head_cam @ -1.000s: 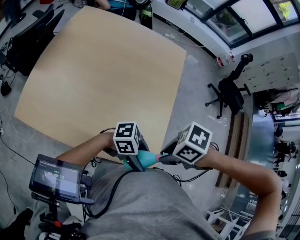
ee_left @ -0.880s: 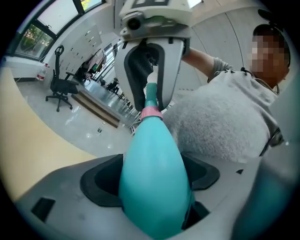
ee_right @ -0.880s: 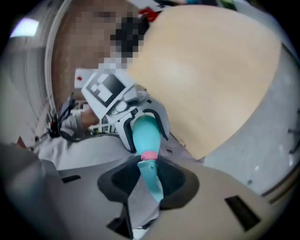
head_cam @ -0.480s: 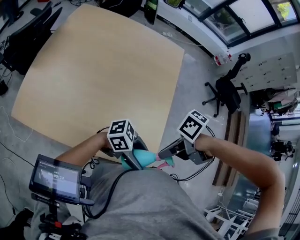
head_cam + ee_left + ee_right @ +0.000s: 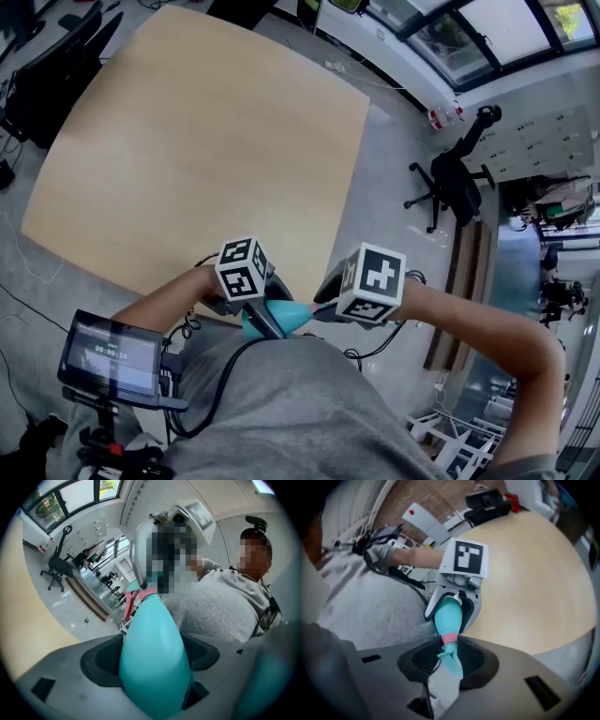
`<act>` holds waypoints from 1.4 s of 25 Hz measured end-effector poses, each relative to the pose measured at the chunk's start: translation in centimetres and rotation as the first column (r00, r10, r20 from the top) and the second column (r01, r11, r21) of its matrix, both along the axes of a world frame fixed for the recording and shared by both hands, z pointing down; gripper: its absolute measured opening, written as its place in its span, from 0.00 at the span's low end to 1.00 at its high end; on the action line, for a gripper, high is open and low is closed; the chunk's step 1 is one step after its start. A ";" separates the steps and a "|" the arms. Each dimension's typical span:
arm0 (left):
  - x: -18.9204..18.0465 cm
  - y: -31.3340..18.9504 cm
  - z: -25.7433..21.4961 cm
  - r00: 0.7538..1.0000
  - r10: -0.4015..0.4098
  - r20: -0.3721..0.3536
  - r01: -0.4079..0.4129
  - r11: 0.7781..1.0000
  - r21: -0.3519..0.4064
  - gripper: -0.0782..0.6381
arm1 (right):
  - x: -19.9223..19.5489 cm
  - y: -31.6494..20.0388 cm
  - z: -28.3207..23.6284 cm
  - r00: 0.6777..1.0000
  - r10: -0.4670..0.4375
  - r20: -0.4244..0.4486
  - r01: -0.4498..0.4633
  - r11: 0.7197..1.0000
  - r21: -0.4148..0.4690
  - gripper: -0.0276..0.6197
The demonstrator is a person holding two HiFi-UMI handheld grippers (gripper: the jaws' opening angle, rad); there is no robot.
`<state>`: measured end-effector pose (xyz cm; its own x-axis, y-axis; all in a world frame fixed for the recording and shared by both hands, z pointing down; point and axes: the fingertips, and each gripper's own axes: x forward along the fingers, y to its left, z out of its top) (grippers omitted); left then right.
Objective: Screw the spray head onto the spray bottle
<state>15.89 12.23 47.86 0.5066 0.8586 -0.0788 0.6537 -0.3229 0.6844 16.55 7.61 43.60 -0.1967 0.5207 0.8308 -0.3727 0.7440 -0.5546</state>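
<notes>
A teal spray bottle (image 5: pixel 152 663) lies level in front of the person's chest, and my left gripper (image 5: pixel 154 658) is shut on its body. The bottle's neck carries a pink collar (image 5: pixel 449 639) and the teal spray head (image 5: pixel 451 660) with a white trigger. My right gripper (image 5: pixel 449 660) is shut on the spray head, pointing down at the neck. In the head view the bottle (image 5: pixel 286 319) shows between the left gripper (image 5: pixel 272 323) and the right gripper (image 5: pixel 323 311); the marker cubes hide the spray head.
The beige table (image 5: pixel 206 141) lies ahead of both hands, its near edge just beyond the grippers. A black office chair (image 5: pixel 450 183) stands on the grey floor at the right. A small screen (image 5: pixel 112 356) hangs at the person's left side, with cables across the grey shirt.
The right gripper rolled about the bottle's neck: its marker cube swung down over the spray head, which showed half a second ago. The left gripper and bottle stayed in place.
</notes>
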 end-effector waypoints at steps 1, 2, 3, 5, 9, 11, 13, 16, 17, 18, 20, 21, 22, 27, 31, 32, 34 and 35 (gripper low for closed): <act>0.0 -0.1 -0.1 1.000 -0.006 -0.004 0.006 1.000 -0.001 0.65 | -0.1 0.1 -0.2 0.996 -0.087 0.017 0.086 0.992 0.087 0.21; 0.1 -0.2 -0.1 1.000 -0.009 -0.007 0.009 1.000 0.002 0.65 | -0.3 0.1 -0.5 0.984 -0.178 0.022 0.171 0.970 0.173 0.21; 0.1 -0.2 -0.2 1.000 -0.011 -0.009 0.011 1.000 0.009 0.65 | -0.5 0.3 -0.7 0.964 -0.265 0.015 0.253 0.935 0.250 0.21; 0.1 -0.3 -0.2 1.000 -0.010 -0.006 0.010 1.000 0.020 0.65 | -0.9 0.6 -0.8 0.911 -0.410 -0.031 0.392 0.843 0.367 0.20; 0.2 0.0 0.1 1.000 -0.019 -0.002 0.019 1.000 0.001 0.65 | -0.7 1.3 -0.2 0.848 -0.517 -0.120 0.510 0.733 0.450 0.19; 0.2 0.1 0.0 1.000 -0.026 -0.017 0.026 1.000 -0.010 0.65 | -0.6 1.4 -0.3 0.874 -0.479 -0.086 0.464 0.768 0.442 0.19; 0.2 0.1 -0.2 0.999 -0.033 -0.035 0.032 0.999 -0.010 0.65 | -0.7 1.4 -0.7 0.911 -0.412 -0.016 0.380 0.823 0.422 0.19; 0.3 0.0 -0.5 0.995 -0.059 -0.077 0.059 0.998 -0.002 0.65 | -1.0 1.3 -1.4 0.946 -0.316 0.069 0.265 0.880 0.394 0.19; 0.4 -0.1 -0.7 0.992 -0.076 -0.097 0.076 0.997 -0.002 0.65 | -1.1 1.3 -1.7 0.950 -0.300 0.086 0.245 0.888 0.389 0.19; 0.5 -0.2 -0.9 0.988 -0.095 -0.118 0.095 0.995 -0.001 0.65 | -1.2 1.3 -1.9 0.953 -0.284 0.102 0.226 0.896 0.382 0.19; 0.6 -0.6 -1.4 0.977 -0.136 -0.164 0.140 0.990 0.010 0.64 | -1.6 1.2 -2.7 0.960 -0.240 0.148 0.173 0.916 0.362 0.19; 0.7 -0.8 -1.7 0.970 -0.155 -0.187 0.161 0.987 0.017 0.64 | -1.9 1.2 -3.1 0.961 -0.214 0.177 0.142 0.926 0.349 0.19; 0.8 -0.9 -1.9 0.964 -0.168 -0.206 0.177 0.984 0.024 0.64 | -2.2 1.2 -3.6 0.960 -0.193 0.202 0.117 0.934 0.339 0.19; 0.8 -0.6 -2.1 0.961 -0.158 -0.228 0.173 0.984 0.047 0.64 | -1.9 0.6 -5.2 0.941 -0.256 0.220 0.150 0.901 0.408 0.19; 0.7 -0.5 -2.1 0.960 -0.144 -0.239 0.164 0.984 0.068 0.64 | -1.7 -0.5 -8.6 0.862 -0.403 0.308 0.199 0.828 0.524 0.19; 0.7 -0.5 -2.1 0.960 -0.142 -0.242 0.164 0.984 0.073 0.64 | -1.2 -0.6 -9.1 0.822 -0.487 0.295 0.256 0.779 0.572 0.19; 0.7 -0.6 -2.0 0.959 -0.139 -0.248 0.164 0.983 0.081 0.64 | 0.7 -0.6 -8.8 0.746 -0.621 0.239 0.368 0.685 0.629 0.21; 0.6 -0.5 -2.0 0.959 -0.137 -0.250 0.162 0.983 0.084 0.64 | 1.8 -0.5 -8.0 0.733 -0.643 0.223 0.396 0.669 0.629 0.29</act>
